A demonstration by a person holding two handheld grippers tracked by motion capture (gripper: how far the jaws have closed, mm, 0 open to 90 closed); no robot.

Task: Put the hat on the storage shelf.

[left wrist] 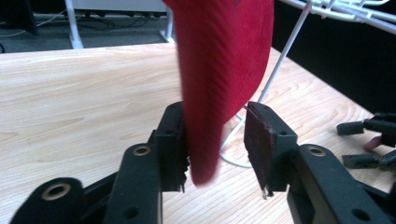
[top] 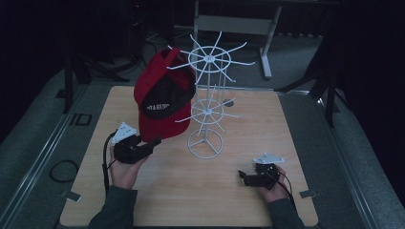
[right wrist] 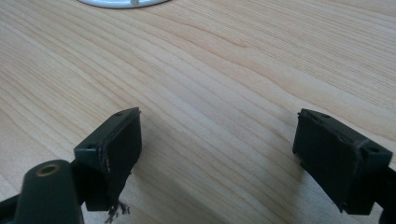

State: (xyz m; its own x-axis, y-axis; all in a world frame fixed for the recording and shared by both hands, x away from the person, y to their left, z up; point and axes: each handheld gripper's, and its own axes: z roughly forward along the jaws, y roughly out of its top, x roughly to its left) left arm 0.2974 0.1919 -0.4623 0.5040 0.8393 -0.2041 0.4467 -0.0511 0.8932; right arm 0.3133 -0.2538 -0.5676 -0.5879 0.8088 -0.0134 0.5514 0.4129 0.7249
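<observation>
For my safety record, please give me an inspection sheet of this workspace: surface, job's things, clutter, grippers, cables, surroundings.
Surface: wooden table, light grain, bare around the stand.
Job's things: red cap hangs on the white wire stand; its brim hangs down to the left gripper.
Clutter: nothing seen.
Grippers: left gripper open, cap brim between its jaws, one pad at the brim, the other apart; right gripper open over the table, nothing between its jaws.
Cables: black cable trails from the left gripper; cable loop on the floor.
Surroundings: dark room, grey floor, metal frame behind.
</observation>
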